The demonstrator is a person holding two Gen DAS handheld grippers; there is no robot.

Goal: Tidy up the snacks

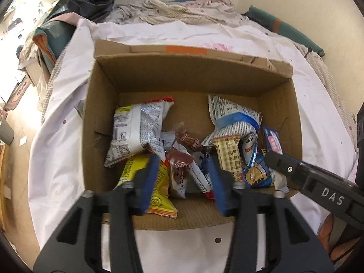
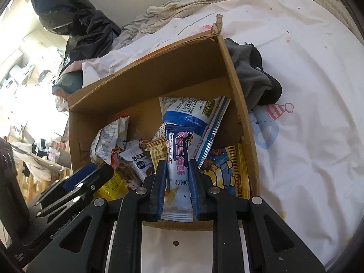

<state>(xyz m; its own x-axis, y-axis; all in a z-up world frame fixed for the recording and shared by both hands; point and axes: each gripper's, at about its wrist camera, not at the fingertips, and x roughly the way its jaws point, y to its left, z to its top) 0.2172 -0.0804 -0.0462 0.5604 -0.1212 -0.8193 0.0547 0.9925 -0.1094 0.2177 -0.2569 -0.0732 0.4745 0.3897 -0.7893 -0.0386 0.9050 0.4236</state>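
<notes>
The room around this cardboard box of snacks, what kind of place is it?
Most likely a bedroom at home. The box sits on a bed covered by a white printed sheet, with rumpled bedding bunched against the wall and a grey garment lying beside it.

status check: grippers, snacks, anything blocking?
Left gripper open over the pile, nothing gripped. Right gripper shut on white-blue snack packet, over the cardboard box. Snacks heaped loose inside. Nothing blocking.

Cardboard box [image 1: 182,75] on white bedsheet [image 1: 227,34]
</notes>
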